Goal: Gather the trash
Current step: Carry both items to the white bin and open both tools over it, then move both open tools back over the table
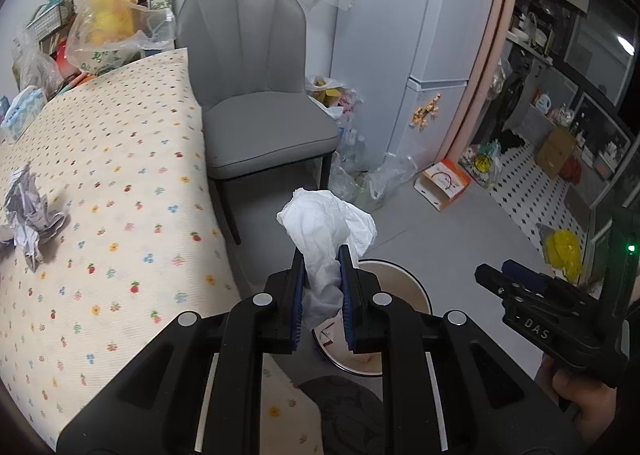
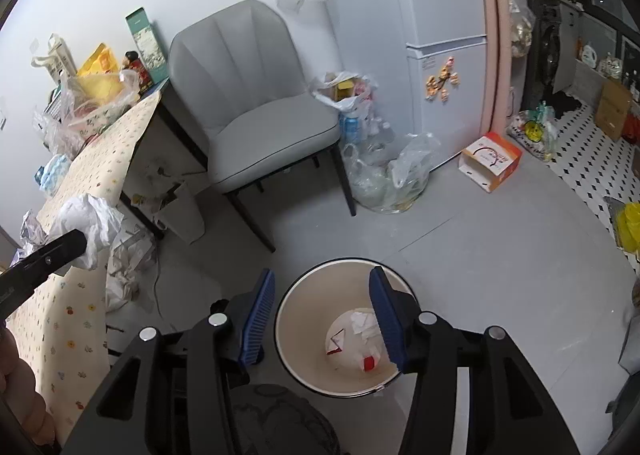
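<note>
Leftmost, crumpled paper (image 1: 30,211) lies on the flowered table (image 1: 120,183). Beside the table's edge, the left gripper (image 1: 323,275) pinches a white tissue (image 1: 326,227) between its blue pads, above the near rim of the bin (image 2: 296,307) (cream inside, with scraps at the bottom). Further right, the right gripper (image 2: 322,319) hangs over the bin with jaws wide and nothing between them.

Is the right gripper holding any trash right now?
No: the right gripper is open and empty above the bin; the left gripper holds the tissue.
</note>
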The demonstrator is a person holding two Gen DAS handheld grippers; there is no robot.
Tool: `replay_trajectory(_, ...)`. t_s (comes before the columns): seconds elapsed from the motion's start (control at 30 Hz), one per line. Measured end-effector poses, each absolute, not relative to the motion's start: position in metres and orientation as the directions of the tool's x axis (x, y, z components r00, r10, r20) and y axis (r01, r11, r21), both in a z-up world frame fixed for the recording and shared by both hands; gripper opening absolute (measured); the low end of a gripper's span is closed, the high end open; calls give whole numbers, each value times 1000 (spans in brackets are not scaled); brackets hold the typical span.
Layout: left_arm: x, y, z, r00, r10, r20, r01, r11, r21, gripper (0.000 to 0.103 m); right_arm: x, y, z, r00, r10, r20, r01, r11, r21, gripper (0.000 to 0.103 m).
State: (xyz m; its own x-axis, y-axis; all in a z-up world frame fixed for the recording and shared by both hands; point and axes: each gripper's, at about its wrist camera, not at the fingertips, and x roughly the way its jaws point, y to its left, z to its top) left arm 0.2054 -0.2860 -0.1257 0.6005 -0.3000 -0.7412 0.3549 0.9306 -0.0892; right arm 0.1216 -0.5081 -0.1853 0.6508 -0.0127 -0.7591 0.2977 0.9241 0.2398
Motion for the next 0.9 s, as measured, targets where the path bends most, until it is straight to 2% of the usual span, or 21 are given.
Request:
replay_trajectory(0.33, 203, -344, -134, 531, -366, -764, 462, 881, -100, 18, 80, -551, -165, 633, -160, -758, 461, 864, 202, 58)
replay_trajectory(0.4, 203, -359, -140, 509, -366, -779, 482, 871, -94, 29, 75, -556, -163, 632, -172, -756, 474, 858, 200, 58)
replay_trajectory(0.47, 203, -366, -143, 493, -381, -782, 495, 862, -107, 65, 70, -560, -161, 629, -179, -756, 481, 854, 198, 58)
replay_trajectory(0.53, 201, -367, -143, 497, -397, -772, 495, 860, -124, 78, 67, -561, -158, 631, -182, -754, 482, 853, 197, 58)
replay_trajectory(0.63, 200, -360, -139, 525, -382, -761, 466, 877, -119, 86, 65, -562, -155, 640, -180, -747, 477, 855, 203, 58)
replay_trajectory(0.7, 200, -350, -132, 547, -372, -750, 445, 888, -116, 86, 66, -558, -152, 646, -173, -744, 470, 858, 208, 59)
replay_trajectory(0.77, 199, -339, -124, 570, -363, -737, 425, 898, -114, 91, 68, -552, -150, 652, -165, -740, 456, 865, 209, 61)
replay_trajectory(0.9, 198, -317, -109, 609, -356, -709, 388, 913, -125, 95, 71, -536, -140, 667, -155, -729, 433, 877, 210, 70)
